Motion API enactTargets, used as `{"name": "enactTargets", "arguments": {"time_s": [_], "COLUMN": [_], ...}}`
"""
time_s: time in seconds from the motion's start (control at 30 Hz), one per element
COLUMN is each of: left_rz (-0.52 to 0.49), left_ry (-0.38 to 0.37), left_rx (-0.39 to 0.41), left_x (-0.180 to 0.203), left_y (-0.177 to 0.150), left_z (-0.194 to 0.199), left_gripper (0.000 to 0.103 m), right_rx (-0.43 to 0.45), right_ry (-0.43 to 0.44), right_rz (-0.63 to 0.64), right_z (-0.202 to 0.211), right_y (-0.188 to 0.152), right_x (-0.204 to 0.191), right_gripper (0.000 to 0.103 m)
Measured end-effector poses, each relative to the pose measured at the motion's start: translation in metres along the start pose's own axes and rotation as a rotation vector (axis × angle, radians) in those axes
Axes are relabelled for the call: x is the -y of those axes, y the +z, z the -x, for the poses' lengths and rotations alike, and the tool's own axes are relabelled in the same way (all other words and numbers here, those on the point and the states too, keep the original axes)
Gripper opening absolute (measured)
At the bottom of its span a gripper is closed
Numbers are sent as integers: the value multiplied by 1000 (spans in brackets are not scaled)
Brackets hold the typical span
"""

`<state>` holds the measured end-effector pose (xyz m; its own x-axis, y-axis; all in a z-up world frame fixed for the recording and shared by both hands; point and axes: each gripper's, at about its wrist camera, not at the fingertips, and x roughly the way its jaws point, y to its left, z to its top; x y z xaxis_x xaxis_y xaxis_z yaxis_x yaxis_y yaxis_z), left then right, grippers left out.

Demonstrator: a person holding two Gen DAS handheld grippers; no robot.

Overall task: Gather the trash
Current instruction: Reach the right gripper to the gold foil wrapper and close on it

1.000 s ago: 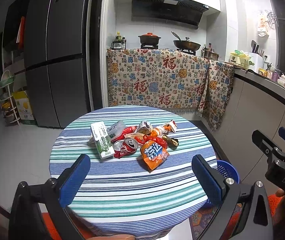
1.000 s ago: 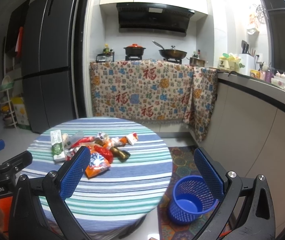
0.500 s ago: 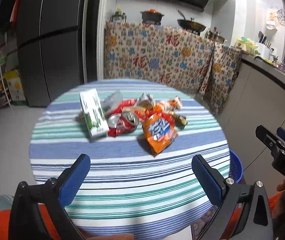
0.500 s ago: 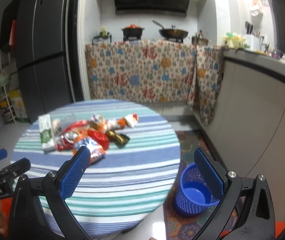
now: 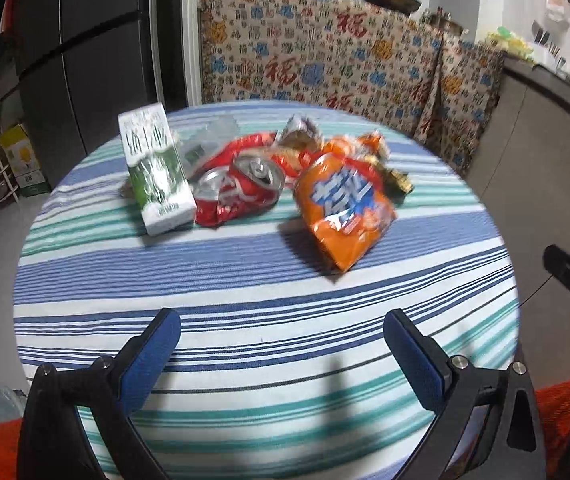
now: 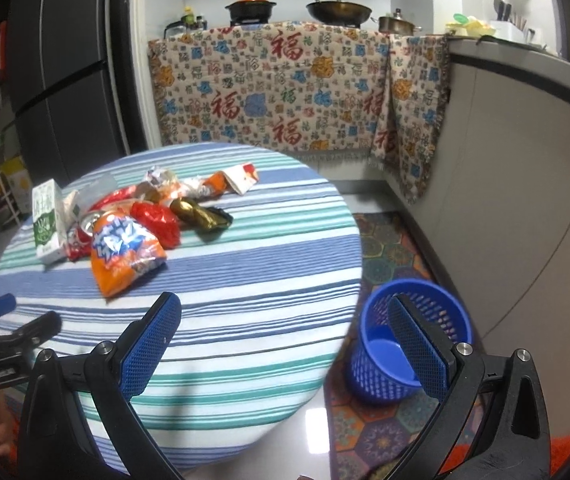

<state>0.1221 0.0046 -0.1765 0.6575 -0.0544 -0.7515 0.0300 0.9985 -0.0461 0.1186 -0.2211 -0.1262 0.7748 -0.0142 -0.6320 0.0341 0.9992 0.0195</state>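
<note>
Left hand-held gripper (image 5: 281, 344) wide apart w/ nothing between, low over striped surface (image 5: 245, 304), trash pile mid-surface: orange chip bag (image 5: 345, 210) nearest, crushed red can (image 5: 241, 188), green-white carton (image 5: 156, 168), right hand-held gripper (image 6: 283, 330) also spread, blue basket (image 6: 413, 344) on floor beside surface.

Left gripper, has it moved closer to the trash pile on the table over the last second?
Yes. The left gripper has advanced forward and tilted down: against the fixed striped table, the orange chip bag now looms much larger ahead of its open jaws.
</note>
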Motion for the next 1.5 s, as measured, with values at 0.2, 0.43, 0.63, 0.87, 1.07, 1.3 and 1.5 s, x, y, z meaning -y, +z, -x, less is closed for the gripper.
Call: {"name": "enactTargets", "arguments": {"time_s": [0.2, 0.43, 0.63, 0.87, 1.07, 1.3, 1.5], "left_rz": [-26, -36, -24, -7, -69, -82, -93], "left_ry": [42, 47, 54, 67, -47, -161, -213], "left_rx": [-63, -113, -112, -113, -97, -70, -29], "left_x": [-2, -8, -14, -13, 1, 14, 20], "left_y": [3, 5, 14, 24, 33, 52, 65], "left_z": [-27, -50, -57, -65, -72, -85, -85], "left_gripper": [103, 103, 103, 103, 103, 103, 90], "right_rx": [-80, -194, -272, -293, -261, -264, -274], "right_ry": [21, 81, 141, 271, 318, 347, 367], "right_rz": [40, 75, 154, 279, 319, 349, 362], "right_z": [-43, -90, -121, -147, -175, -201, -208], "right_y": [-3, -7, -4, 13, 32, 52, 58], "right_x": [-7, -11, -15, -13, -17, -29, -30], "right_gripper": [103, 103, 103, 103, 103, 103, 103]}}
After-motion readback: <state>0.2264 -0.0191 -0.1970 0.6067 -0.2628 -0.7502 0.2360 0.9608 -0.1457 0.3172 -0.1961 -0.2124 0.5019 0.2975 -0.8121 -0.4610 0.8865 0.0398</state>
